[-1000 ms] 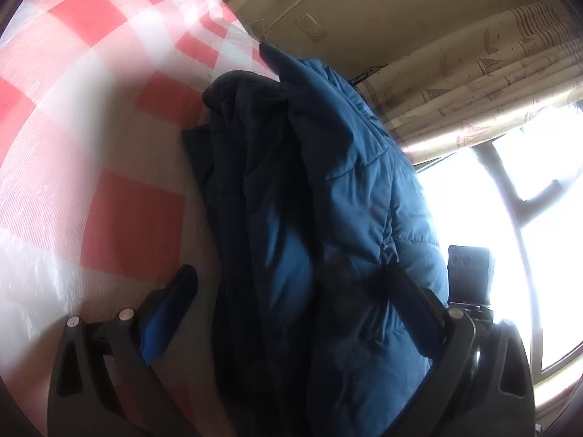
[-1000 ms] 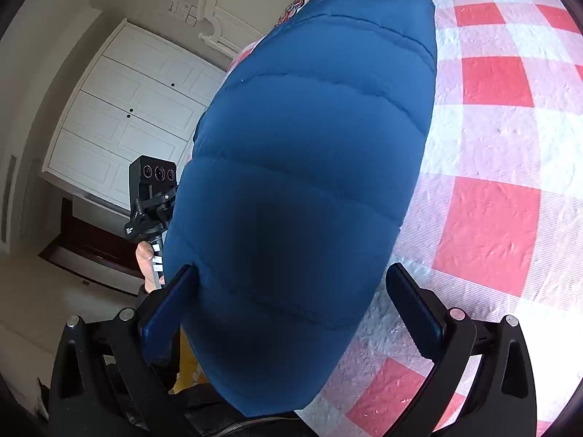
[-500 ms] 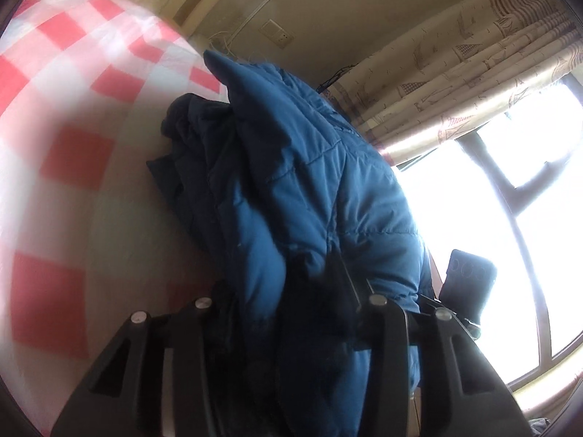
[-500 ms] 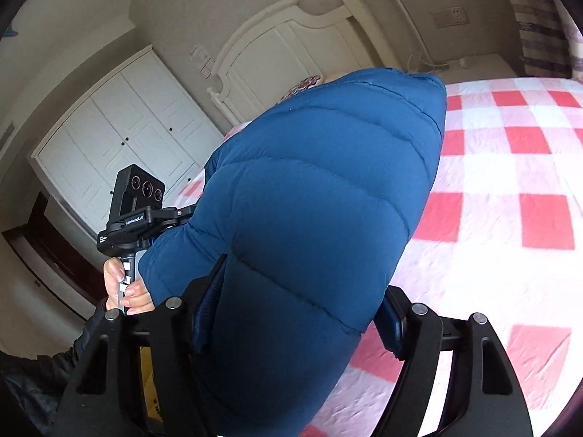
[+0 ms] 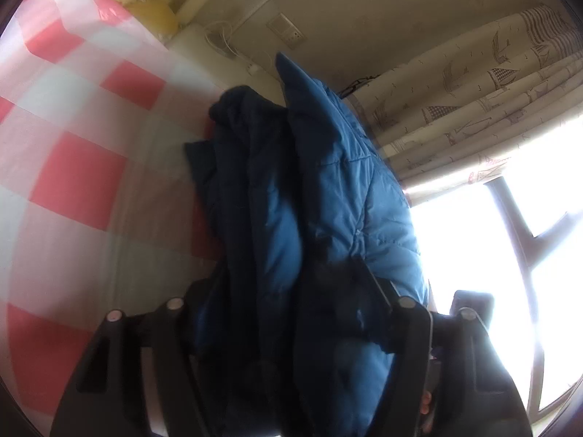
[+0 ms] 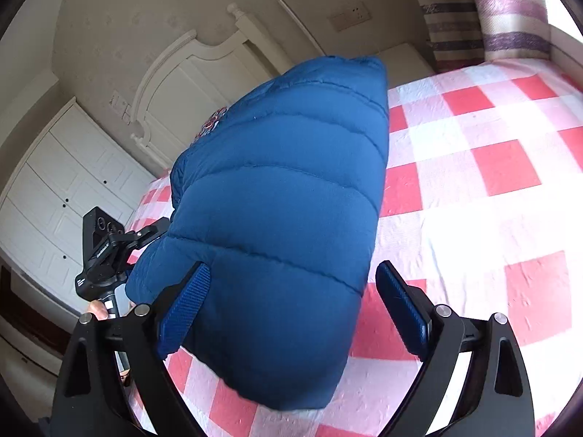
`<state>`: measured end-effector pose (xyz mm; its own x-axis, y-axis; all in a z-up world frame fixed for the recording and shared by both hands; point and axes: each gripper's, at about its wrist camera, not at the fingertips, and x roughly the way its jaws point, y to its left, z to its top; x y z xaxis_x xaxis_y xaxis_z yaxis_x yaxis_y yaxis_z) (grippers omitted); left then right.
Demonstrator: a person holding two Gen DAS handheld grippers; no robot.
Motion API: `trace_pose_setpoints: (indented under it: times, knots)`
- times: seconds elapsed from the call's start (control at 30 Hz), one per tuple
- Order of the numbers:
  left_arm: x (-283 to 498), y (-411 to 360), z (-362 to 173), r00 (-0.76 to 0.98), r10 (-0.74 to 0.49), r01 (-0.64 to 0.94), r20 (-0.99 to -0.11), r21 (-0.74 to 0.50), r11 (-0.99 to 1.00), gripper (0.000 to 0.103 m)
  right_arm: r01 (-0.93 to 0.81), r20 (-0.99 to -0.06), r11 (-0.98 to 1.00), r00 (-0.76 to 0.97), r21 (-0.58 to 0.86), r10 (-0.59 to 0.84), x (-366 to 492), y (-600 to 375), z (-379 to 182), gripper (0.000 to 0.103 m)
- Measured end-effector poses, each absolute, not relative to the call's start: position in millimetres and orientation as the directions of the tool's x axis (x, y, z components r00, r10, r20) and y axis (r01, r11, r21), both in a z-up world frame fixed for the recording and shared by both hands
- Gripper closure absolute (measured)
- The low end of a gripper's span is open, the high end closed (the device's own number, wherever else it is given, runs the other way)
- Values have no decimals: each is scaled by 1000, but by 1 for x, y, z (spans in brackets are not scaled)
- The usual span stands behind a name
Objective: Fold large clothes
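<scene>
Jacket lies bunched on the checked bed. My left gripper is opening, padding still between its fingers. My right gripper is opening, straddling the hem, pads clear.

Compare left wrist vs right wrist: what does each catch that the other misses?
Left wrist only: window, sailboat-print curtain, the jacket's dark bunched folds.
Right wrist only: headboard, wardrobe, the jacket's smooth quilted back.
Both: blue jacket between the jaws, red-checked sheet, wall socket, and the opposite gripper. Left gripper and right gripper are both opening; the right's pads stand clear of the fabric.
</scene>
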<state>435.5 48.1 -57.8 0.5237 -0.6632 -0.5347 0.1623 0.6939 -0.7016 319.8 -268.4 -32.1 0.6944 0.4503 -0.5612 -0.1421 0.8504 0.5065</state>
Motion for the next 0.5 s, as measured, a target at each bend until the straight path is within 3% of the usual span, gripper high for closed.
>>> trace_pose_setpoints:
  times: [0.1,0.13,0.27,0.37,0.43,0.5]
  knots:
    - [372,70,-21,719,-472,122,-511,-576,809,1,-88,-502,911,811,404,301,254,-260,-7,9]
    - [345,71,-5,782,-397,119,-481,-509,852,2,-87,-466,926,844,369,265,229,-253,0,5]
    - [247,42,48,914,-127,68,-384,-164,984,2,-76,-312,974,940,212,141,143,-226,13,5]
    - [180,16,59,963,18,-2,-268,59,998,2,-44,-266,993,961,111,72,95,-210,5,5]
    - [147,0,53,968,60,-36,-244,101,994,2,-33,-252,997,967,67,49,73,-203,-2,5]
    - [124,-10,46,965,17,1,-261,68,998,2,-16,-254,999,967,48,28,43,-207,-10,5]
